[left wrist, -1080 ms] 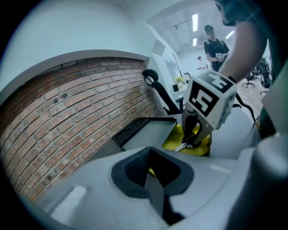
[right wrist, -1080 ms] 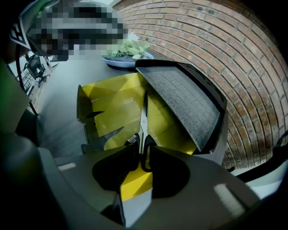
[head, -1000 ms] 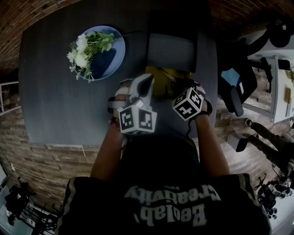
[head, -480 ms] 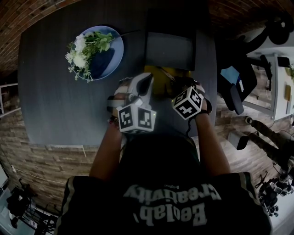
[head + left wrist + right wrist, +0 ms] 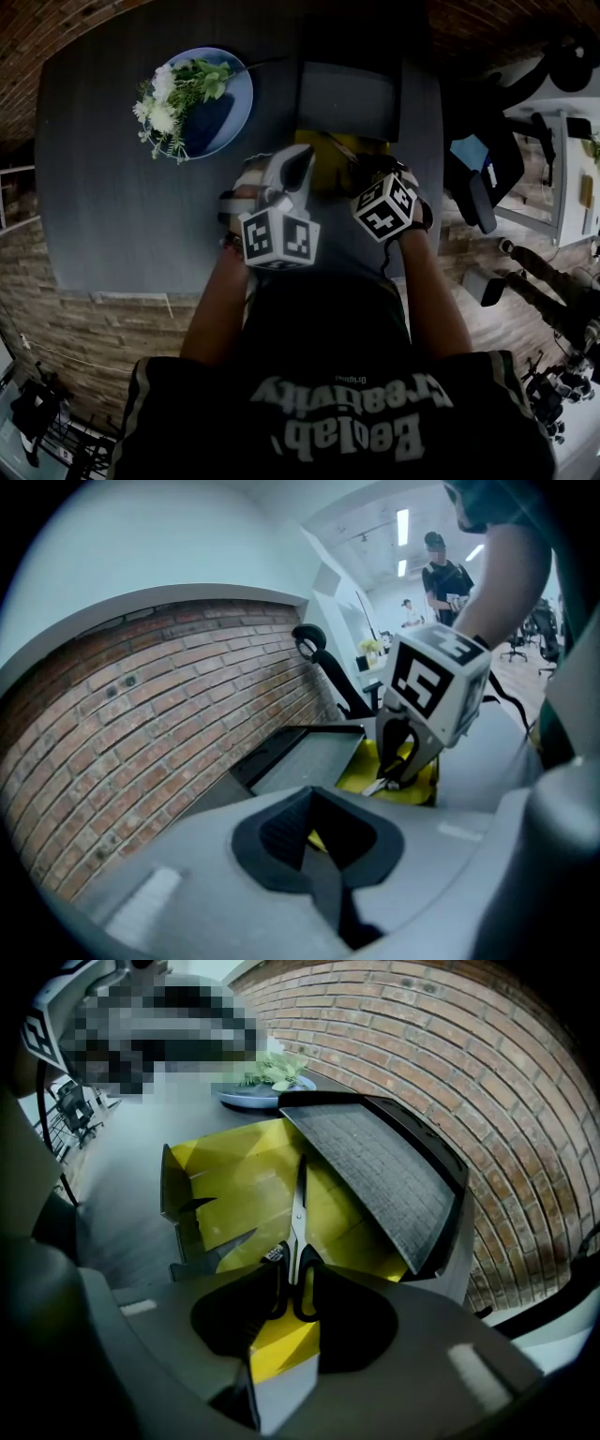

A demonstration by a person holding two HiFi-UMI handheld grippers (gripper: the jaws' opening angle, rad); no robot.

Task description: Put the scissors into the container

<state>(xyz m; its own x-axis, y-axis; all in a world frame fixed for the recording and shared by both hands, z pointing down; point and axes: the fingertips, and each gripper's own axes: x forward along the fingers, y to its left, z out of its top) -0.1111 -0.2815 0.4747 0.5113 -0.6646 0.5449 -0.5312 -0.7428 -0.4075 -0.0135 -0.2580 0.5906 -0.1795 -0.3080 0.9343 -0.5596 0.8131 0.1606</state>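
Right gripper view: the right gripper (image 5: 292,1309) has just been opening, jaws now released around the black handles of the scissors (image 5: 298,1208), which lie just ahead inside the yellow container (image 5: 230,1180); the placing looks done.

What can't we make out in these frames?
- Scissors handles: right gripper view, partly behind the right gripper; its jaws have just opened, handles between them.
- Container: left gripper view, mostly blocked by that gripper.
- Flowers: right gripper view, far, too small.
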